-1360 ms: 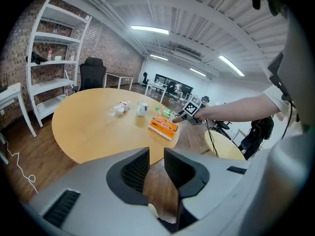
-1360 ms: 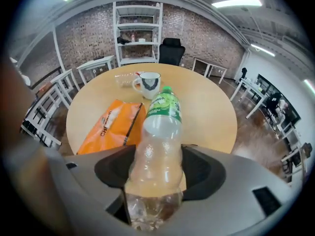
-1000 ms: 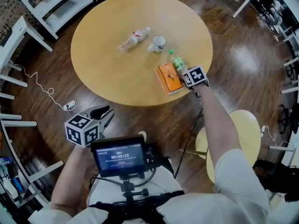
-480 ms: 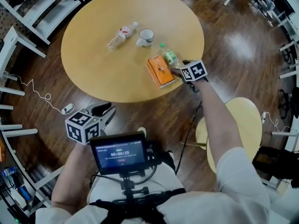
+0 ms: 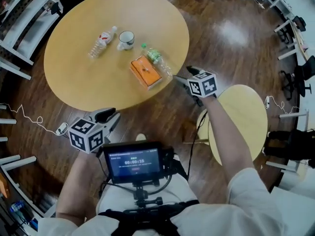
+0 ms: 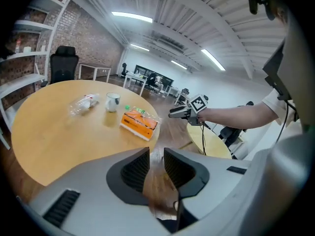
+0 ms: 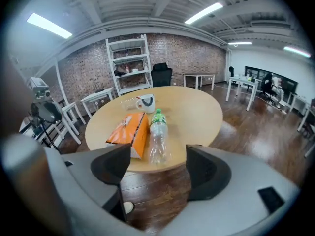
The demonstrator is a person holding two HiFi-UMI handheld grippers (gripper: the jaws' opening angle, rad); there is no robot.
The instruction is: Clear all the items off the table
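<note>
Just been opening the jaws of the right gripper: now spread, nothing between, off the bench edge, near the green-capped bottle. Holding the left gripper over the floor, jaws a narrow slit apart, empty. On the bench: green-capped bottle lying just beside an orange tissue pack; farther back a mug and a clear red-labelled bottle on its side.

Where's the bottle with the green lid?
In the head view, the green-lidded bottle lies on its side near the right edge of the round table, right beside the orange box, with the mug just past its cap.
</note>
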